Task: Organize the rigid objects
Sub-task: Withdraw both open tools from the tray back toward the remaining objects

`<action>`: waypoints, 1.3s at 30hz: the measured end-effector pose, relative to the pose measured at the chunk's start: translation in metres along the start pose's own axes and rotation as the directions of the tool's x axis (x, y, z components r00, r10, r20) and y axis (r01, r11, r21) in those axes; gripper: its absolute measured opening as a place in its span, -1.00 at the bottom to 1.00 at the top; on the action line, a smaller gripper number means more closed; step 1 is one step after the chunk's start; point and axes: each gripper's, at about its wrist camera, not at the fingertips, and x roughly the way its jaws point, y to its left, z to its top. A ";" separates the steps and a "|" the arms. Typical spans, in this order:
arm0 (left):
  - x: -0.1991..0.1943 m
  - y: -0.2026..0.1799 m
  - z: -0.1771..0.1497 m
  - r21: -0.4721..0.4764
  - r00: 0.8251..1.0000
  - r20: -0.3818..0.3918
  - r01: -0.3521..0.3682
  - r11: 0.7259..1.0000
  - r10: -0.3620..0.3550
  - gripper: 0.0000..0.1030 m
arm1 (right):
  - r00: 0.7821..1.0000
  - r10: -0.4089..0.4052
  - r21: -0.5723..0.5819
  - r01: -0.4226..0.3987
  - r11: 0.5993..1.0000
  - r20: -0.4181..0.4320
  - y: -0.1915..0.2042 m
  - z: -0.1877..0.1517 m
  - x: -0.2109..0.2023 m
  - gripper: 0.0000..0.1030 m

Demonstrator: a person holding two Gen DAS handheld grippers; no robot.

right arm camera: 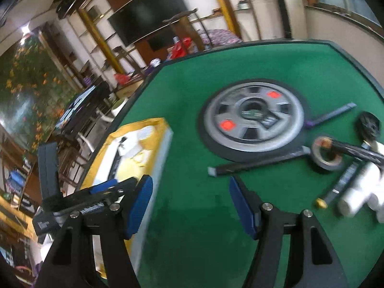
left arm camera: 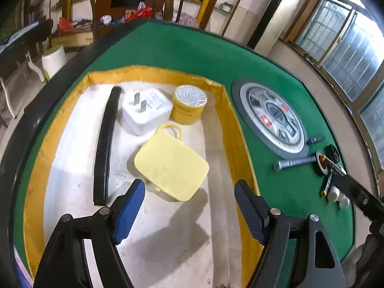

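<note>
A yellow-rimmed tray (left arm camera: 230,110) on the green table holds a pale yellow flat case (left arm camera: 171,165), a white plug adapter (left arm camera: 146,110), a yellow round tin (left arm camera: 189,104) and a long black bar (left arm camera: 105,144). My left gripper (left arm camera: 189,206) is open and empty just above the tray, near the yellow case. My right gripper (right arm camera: 190,206) is open and empty over bare green felt, right of the tray (right arm camera: 165,144). Loose items lie at the right: a grey metal rod (right arm camera: 256,163), a tape roll (right arm camera: 327,154), white cylinders (right arm camera: 360,192) and a purple-ended stick (right arm camera: 333,114).
A round grey dial panel (right arm camera: 254,120) sits in the table's middle; it also shows in the left wrist view (left arm camera: 273,117). A black round object (right arm camera: 369,124) lies at the far right. The left gripper's body (right arm camera: 79,204) shows at the left of the right wrist view.
</note>
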 end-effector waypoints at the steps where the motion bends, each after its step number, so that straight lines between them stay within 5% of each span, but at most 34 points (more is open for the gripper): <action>1: 0.000 0.001 -0.003 -0.003 1.000 -0.009 -0.001 1.000 0.000 0.56 | 1.000 -0.002 0.012 0.002 1.000 0.008 -0.010 -0.003 -0.007 0.27; 5: -0.011 -0.001 -0.018 -0.003 0.999 0.019 0.028 1.000 -0.028 0.56 | 0.998 -0.021 0.061 0.017 0.998 0.053 -0.047 -0.015 -0.036 0.27; 11: -0.072 -0.036 -0.009 0.065 0.980 0.186 0.056 0.996 -0.067 0.59 | 0.986 -0.087 0.146 0.066 0.987 0.145 -0.102 -0.026 -0.078 0.28; 13: -0.083 -0.060 -0.009 0.118 0.976 0.208 0.044 0.992 -0.068 0.95 | 0.978 -0.110 0.176 0.079 0.981 0.174 -0.118 -0.027 -0.089 0.36; 15: -0.089 -0.084 -0.013 0.172 0.971 0.227 0.038 0.984 -0.077 0.99 | 0.967 -0.149 0.210 0.105 0.972 0.205 -0.139 -0.028 -0.099 0.37; 21: -0.054 -0.158 -0.022 0.329 0.992 0.115 0.009 0.944 -0.049 0.99 | 0.907 -0.317 0.301 0.231 0.925 0.278 -0.200 -0.034 -0.117 0.38; 25: -0.004 -0.199 -0.022 0.475 0.999 0.031 -0.039 0.879 0.028 0.98 | 0.869 -0.391 0.333 0.288 0.898 0.302 -0.231 -0.032 -0.119 0.38; 33: 0.081 -0.246 -0.012 0.714 0.978 0.052 -0.179 0.677 0.203 0.98 | 0.893 -0.364 0.394 0.245 0.886 0.264 -0.262 -0.036 -0.111 0.38; 34: 0.090 -0.247 -0.011 0.712 0.971 0.046 -0.196 0.674 0.234 0.99 | 0.894 -0.361 0.396 0.242 0.886 0.263 -0.262 -0.036 -0.112 0.38; 35: 0.090 -0.246 -0.008 0.688 0.975 0.052 -0.192 0.699 0.216 0.98 | 0.895 -0.361 0.402 0.239 0.884 0.262 -0.264 -0.036 -0.112 0.38; 36: 0.092 -0.244 -0.005 0.664 0.975 0.026 -0.182 0.725 0.221 0.91 | 0.896 -0.360 0.408 0.236 0.882 0.261 -0.265 -0.037 -0.113 0.38; 38: 0.088 -0.240 -0.004 0.612 0.985 -0.032 -0.116 0.782 0.171 0.24 | 0.899 -0.359 0.427 0.229 0.875 0.252 -0.269 -0.036 -0.113 0.38; 39: 0.084 -0.239 -0.009 0.606 0.988 -0.060 -0.075 0.792 0.140 -0.28 | 0.901 -0.358 0.438 0.226 0.870 0.245 -0.272 -0.037 -0.113 0.38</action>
